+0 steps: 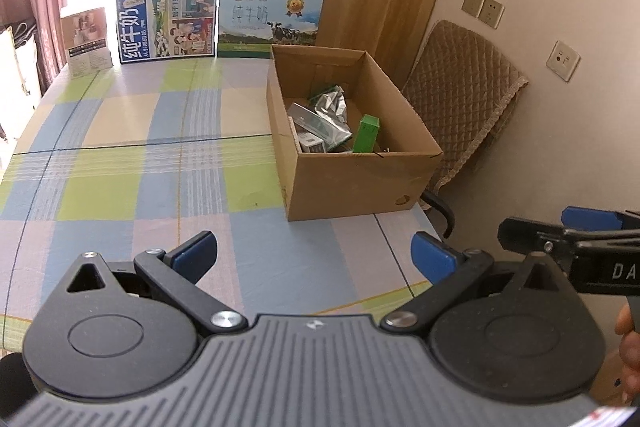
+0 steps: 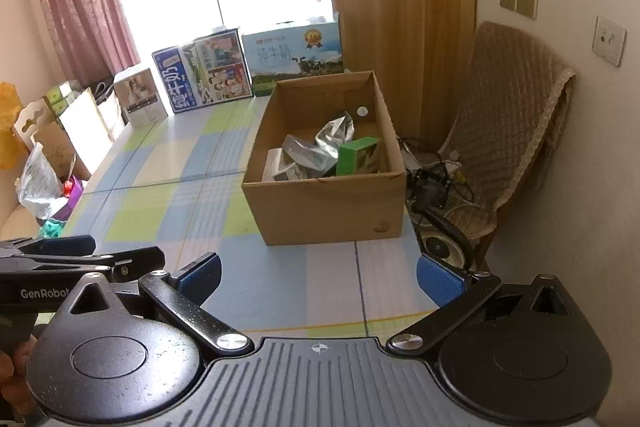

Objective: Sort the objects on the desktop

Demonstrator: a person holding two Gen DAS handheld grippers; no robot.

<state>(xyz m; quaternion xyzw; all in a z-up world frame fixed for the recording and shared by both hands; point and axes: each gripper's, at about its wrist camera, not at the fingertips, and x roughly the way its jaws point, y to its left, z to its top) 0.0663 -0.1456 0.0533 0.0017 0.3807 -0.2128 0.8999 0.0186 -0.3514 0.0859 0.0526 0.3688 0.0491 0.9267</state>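
Sorting looks about done: small cartons, a green box [image 2: 357,155] & crinkly foil pouch [image 2: 335,135] sit in the cardboard box [image 1: 360,183] on the desk [image 1: 132,163], light stuff, grip cartons by flat sides, while left gripper [image 1: 314,254] & right gripper [image 2: 318,277] hang w/ jaws wide, empty.

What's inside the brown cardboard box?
Inside the cardboard box you can see a green carton, a crinkly silver bag and a few small flat packets. They lie piled together, so whatever is underneath them is hidden.
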